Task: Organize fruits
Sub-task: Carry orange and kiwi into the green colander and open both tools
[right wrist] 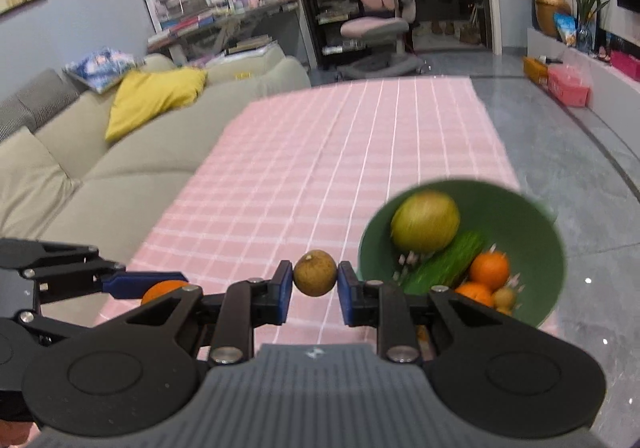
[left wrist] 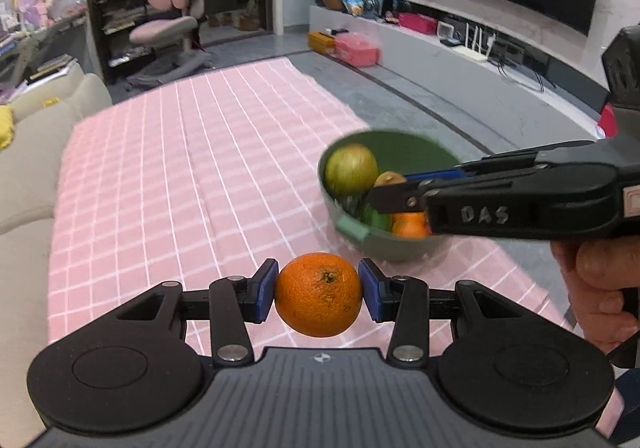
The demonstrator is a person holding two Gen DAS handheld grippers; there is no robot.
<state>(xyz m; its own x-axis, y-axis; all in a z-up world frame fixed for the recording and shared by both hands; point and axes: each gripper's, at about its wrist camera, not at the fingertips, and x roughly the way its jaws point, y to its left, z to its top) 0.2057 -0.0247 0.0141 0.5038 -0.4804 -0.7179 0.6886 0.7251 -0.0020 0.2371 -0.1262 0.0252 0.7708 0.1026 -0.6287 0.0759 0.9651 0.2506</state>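
Carrying fruit to bowl (right wrist: pixel 548 232): left gripper (left wrist: pixel 319 294) clamping orange (left wrist: pixel 319 294), right gripper (right wrist: pixel 315 280) clamping brown fruit (right wrist: pixel 315 273); next, releasing over bowl.

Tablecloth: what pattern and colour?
Pink tablecloth with a white grid check, clearest in the right wrist view.

The green bowl (right wrist: pixel 536 215) is motion-blurred, its lower fruits partly hidden.

Orange (left wrist: pixel 319 294) bright orange between blue pads (left wrist: pixel 266 290); small fruit (right wrist: pixel 315 272) brown-tan between blue pads (right wrist: pixel 285 290); bowl (right wrist: pixel 548 244) green right of fingers; tablecloth (left wrist: pixel 180 167) pink, white grid, ahead
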